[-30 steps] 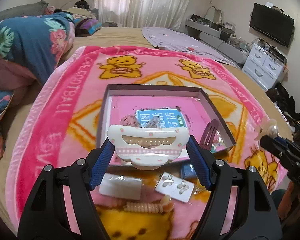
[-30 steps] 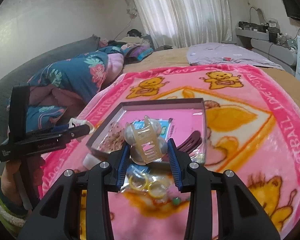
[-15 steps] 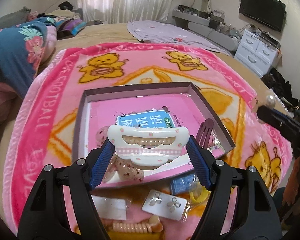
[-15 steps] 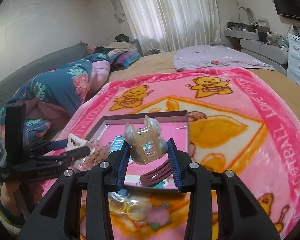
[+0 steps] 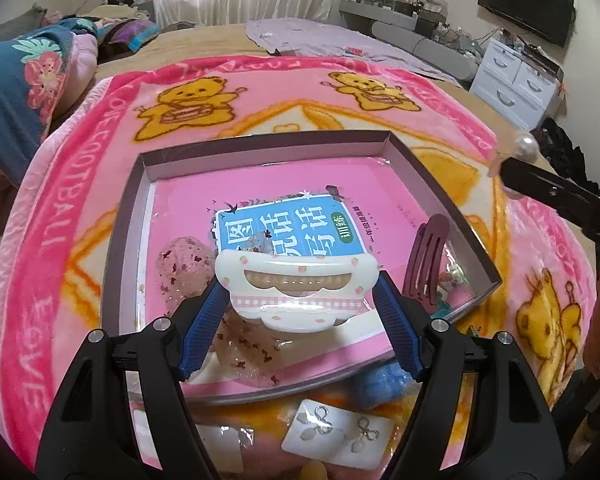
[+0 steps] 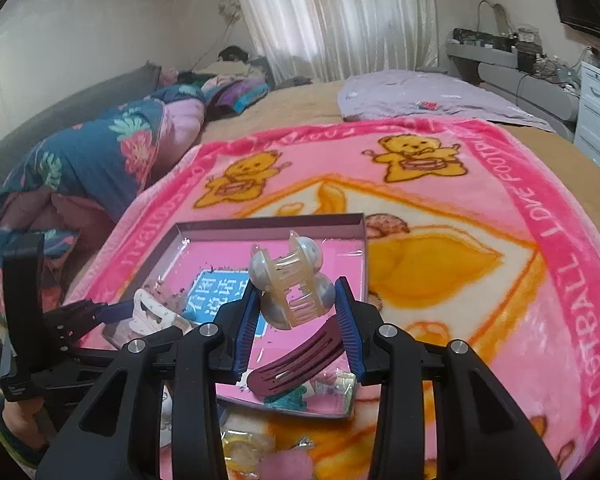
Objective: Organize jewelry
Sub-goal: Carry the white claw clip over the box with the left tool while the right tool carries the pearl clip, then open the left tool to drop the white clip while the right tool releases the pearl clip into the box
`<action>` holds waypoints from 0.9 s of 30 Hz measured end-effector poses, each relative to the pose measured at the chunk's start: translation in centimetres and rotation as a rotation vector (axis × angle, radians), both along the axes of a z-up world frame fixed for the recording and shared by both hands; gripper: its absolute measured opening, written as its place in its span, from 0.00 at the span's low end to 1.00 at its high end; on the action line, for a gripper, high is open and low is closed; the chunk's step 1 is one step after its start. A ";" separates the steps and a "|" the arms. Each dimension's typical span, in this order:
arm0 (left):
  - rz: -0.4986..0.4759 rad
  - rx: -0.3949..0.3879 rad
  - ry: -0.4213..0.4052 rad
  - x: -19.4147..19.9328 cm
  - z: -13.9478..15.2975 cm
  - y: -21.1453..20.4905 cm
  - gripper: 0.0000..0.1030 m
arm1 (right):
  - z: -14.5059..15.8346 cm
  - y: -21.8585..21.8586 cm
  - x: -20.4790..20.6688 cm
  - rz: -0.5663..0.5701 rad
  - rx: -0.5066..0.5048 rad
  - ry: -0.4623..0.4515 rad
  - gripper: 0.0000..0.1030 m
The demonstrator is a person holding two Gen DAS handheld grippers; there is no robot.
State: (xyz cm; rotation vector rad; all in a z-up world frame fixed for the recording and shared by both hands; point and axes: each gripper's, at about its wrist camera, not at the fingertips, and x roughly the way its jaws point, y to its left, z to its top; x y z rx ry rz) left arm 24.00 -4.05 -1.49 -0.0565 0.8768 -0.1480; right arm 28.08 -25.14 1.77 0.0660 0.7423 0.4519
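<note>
A white hair clip point(image 5: 296, 294) sits crosswise between the left gripper's point(image 5: 298, 304) blue fingers point(image 5: 204, 326) — pinched at both ends — above the open tray point(image 5: 260, 146). The right gripper point(image 6: 296, 312) pinches a beige claw clip point(image 6: 292, 284) upright between its fingers, over a maroon clip point(image 6: 296, 364) lying in the tray on the pink blanket point(image 6: 500, 200).

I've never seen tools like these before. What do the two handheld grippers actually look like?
Both look alike: the left gripper and right gripper each have two black plastic arms with triangular cut-outs and silver screw heads, ending in fingers faced with ribbed blue pads. No cables show.
</note>
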 end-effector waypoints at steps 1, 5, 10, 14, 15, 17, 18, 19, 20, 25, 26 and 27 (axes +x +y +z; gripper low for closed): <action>-0.002 0.004 0.004 0.1 -0.2 0.0 0.64 | -0.3 0.3 0.3 0.006 -0.005 0.011 0.35; -0.001 0.008 0.022 0.5 -1.1 0.2 0.64 | -1.7 1.2 1.5 0.028 -0.031 0.054 0.35; 0.014 0.009 0.043 0.8 -1.8 0.7 0.64 | -3.2 2.4 2.6 0.053 -0.061 0.099 0.35; 0.017 0.025 0.043 0.9 -2.0 0.8 0.64 | -4.2 3.6 3.3 0.078 -0.089 0.123 0.35; 0.019 0.023 0.045 0.9 -2.2 0.9 0.64 | -4.4 3.8 3.4 0.084 -0.092 0.129 0.35; 0.022 0.028 0.049 1.0 -2.3 1.0 0.64 | -4.7 4.2 3.7 0.097 -0.102 0.137 0.35; 0.026 0.034 0.050 1.0 -2.4 1.1 0.64 | -4.9 4.3 3.7 0.100 -0.108 0.138 0.35; 0.028 0.037 0.052 1.1 -2.5 1.1 0.64 | -5.2 4.5 3.8 0.102 -0.115 0.144 0.35; 0.031 0.039 0.054 1.1 -2.5 1.2 0.64 | -5.5 4.5 3.9 0.101 -0.119 0.154 0.35; 0.039 0.039 0.066 1.1 -2.5 1.2 0.64 | -6.1 4.5 4.0 0.096 -0.118 0.179 0.35; 0.040 0.039 0.066 1.1 -2.5 1.1 0.64 | -6.2 4.5 4.0 0.095 -0.114 0.181 0.35; 0.041 0.040 0.066 1.0 -2.5 1.1 0.64 | -6.2 4.4 3.9 0.094 -0.110 0.185 0.35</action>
